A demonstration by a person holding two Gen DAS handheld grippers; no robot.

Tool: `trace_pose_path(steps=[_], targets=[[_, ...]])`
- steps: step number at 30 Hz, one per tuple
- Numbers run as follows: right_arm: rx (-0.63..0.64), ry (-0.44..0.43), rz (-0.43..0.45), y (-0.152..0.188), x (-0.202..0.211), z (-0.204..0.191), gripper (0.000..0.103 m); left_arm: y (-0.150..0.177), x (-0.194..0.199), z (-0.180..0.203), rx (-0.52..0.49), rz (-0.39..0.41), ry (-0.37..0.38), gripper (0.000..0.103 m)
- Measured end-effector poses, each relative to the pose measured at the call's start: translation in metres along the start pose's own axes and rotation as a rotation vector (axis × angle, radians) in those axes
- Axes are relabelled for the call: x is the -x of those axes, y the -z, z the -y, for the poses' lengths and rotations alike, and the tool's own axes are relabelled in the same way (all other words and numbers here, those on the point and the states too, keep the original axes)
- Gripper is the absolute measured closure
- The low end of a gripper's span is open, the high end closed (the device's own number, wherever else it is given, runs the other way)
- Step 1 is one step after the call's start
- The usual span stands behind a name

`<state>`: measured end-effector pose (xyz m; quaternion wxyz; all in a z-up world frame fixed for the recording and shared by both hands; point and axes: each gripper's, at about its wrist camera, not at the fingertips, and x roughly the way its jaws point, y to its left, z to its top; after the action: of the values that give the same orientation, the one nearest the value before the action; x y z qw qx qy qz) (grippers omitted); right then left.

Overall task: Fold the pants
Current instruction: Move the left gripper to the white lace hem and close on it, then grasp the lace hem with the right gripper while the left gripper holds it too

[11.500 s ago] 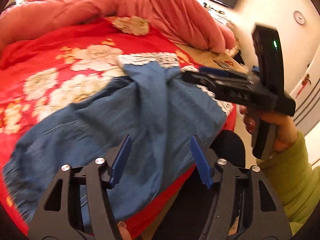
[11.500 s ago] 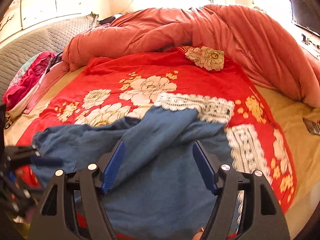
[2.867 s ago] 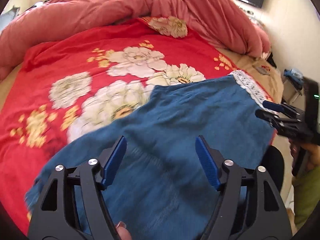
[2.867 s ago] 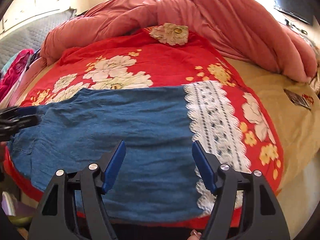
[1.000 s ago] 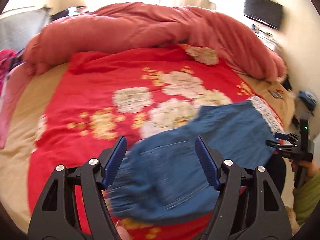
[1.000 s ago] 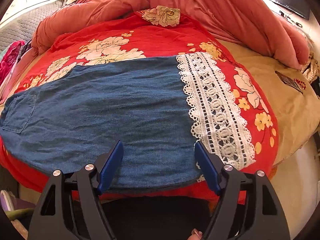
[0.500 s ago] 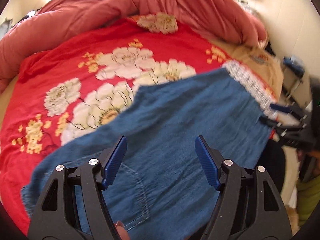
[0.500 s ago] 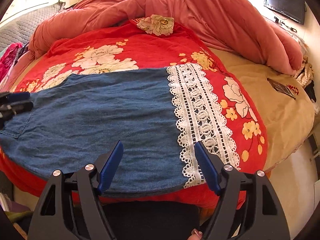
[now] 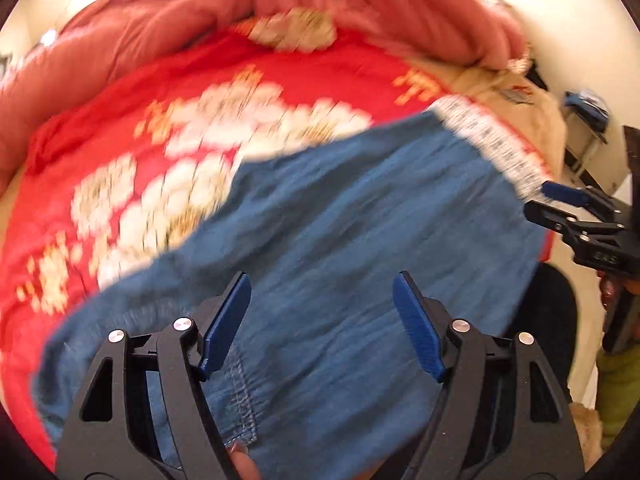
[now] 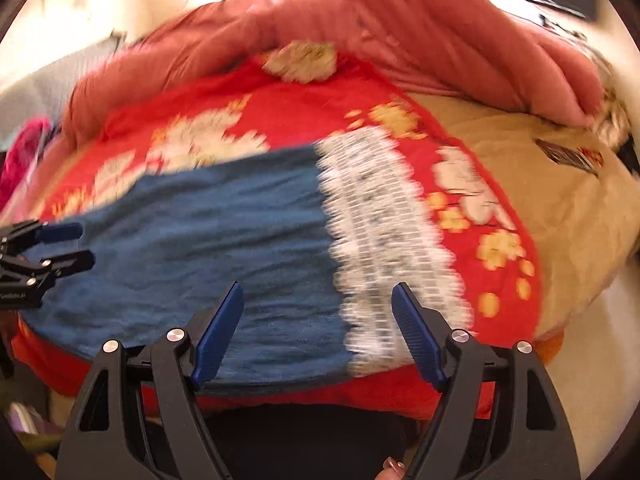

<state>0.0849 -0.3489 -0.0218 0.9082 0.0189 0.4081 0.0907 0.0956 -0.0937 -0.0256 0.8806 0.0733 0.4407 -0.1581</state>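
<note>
Left wrist view: pants [image 9: 360,240] flat on bed [image 9: 120,128], waist seam under left claw [image 9: 320,328], jaws wide, just opened further, empty | right claw [image 10: 318,328] wide, empty, over lace hem [image 10: 384,232] | risk: a pinch may catch bedspread or one layer, skewing fold | only right view shows hem and bed edge; both blurred

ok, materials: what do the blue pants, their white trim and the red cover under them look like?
Pants: looks like thin denim or chambray, matte blue, soft wrinkles, stitched seam in the left wrist view.
White trim: looks like openwork lace, holes show through; blurred, so the pattern is unclear.
Red cover: soft woven or fleecy fabric with printed cream flowers, no sheen; blur hides the weave.
</note>
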Motion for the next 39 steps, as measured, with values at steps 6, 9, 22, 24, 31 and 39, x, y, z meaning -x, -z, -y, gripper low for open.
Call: trace_pose_path(steps=[6,9,22,24,31,39], targets=[[-0.122,0.017,0.033,0.005,0.021,0.042,0.028,-0.05,0.008,0.034,-0.078,0.056,0.061,0.032],[-0.152,0.023,0.028,0.012,0.023,0.055,0.028,-0.077,0.004,0.055,-0.132,0.081,0.09,0.031],[-0.209,-0.062,0.01,0.024,0.011,0.069,0.028,-0.152,-0.104,0.089,-0.222,-0.041,0.164,0.03],[-0.214,-0.068,0.004,0.024,0.005,0.068,0.028,-0.158,-0.122,0.09,-0.22,-0.069,0.191,0.036],[-0.167,-0.088,-0.014,0.021,-0.014,0.057,0.057,-0.169,-0.16,0.093,-0.238,-0.117,0.278,0.05],[-0.233,-0.13,0.005,0.02,-0.017,0.067,0.051,-0.168,-0.189,0.092,-0.223,-0.184,0.414,0.053]])
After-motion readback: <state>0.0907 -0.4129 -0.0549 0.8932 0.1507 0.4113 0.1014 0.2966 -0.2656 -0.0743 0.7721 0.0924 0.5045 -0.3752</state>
